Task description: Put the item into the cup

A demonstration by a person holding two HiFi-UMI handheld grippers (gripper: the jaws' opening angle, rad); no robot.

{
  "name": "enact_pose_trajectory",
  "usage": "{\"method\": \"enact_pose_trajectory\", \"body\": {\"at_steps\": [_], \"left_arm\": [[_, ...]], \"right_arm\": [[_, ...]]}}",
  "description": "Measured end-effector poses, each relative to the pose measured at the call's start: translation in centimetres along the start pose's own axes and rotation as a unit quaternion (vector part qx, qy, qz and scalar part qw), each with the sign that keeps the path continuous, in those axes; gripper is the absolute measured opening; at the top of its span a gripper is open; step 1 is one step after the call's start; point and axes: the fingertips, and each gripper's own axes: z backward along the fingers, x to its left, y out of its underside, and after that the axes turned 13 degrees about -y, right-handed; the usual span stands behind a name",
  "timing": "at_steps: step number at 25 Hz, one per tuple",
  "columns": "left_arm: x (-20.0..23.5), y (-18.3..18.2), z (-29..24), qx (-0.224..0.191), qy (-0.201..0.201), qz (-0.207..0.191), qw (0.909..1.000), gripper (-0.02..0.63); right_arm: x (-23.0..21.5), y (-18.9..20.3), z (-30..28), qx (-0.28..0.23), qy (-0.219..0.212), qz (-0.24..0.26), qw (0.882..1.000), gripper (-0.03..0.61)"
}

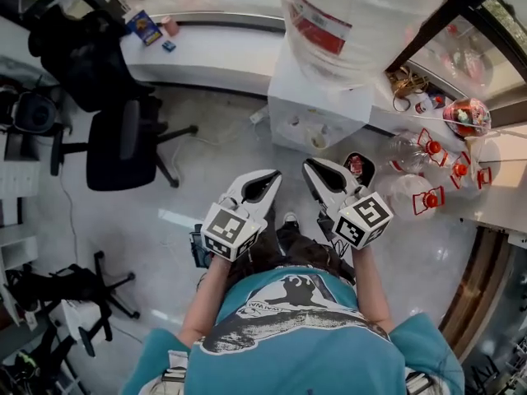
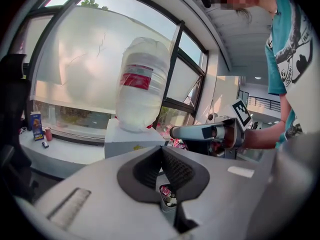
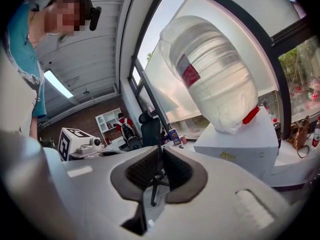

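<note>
I cannot pick out a cup or a loose item with certainty. A dark round container [image 1: 359, 166] with something red and white in it stands on the floor beside the water dispenser [image 1: 317, 109]. My left gripper [image 1: 270, 177] and right gripper [image 1: 313, 169] are held side by side in front of the person's chest, both pointing at the dispenser. In the left gripper view my left gripper [image 2: 161, 150] has its pads meeting at the tips with nothing held. The right gripper [image 3: 161, 150] looks the same in its own view, tips together and empty.
A big upturned water bottle [image 1: 354, 15] sits on the white dispenser. A black office chair [image 1: 123, 142] stands at the left by a white counter [image 1: 214, 56]. Clear bottles with red handles [image 1: 424, 196] lie on the floor at the right.
</note>
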Motion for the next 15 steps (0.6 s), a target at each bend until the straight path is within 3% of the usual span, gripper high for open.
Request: {"method": "enact_pose_trajectory", "body": {"at_steps": [6,15], "left_arm": [[-4.3,0.9,1.7,-0.012,-0.017,0.006,0.9998,0.003],[-6.9,1.5,5.4,-0.032,-0.053,0.01,0.998,0.003]], "right_arm": [[2.5,0.2,2.9,0.002,-0.026,0.021,0.999,0.006],[6.3,1.6,4.2,0.009,-0.07,0.038,0.997,-0.008]]}}
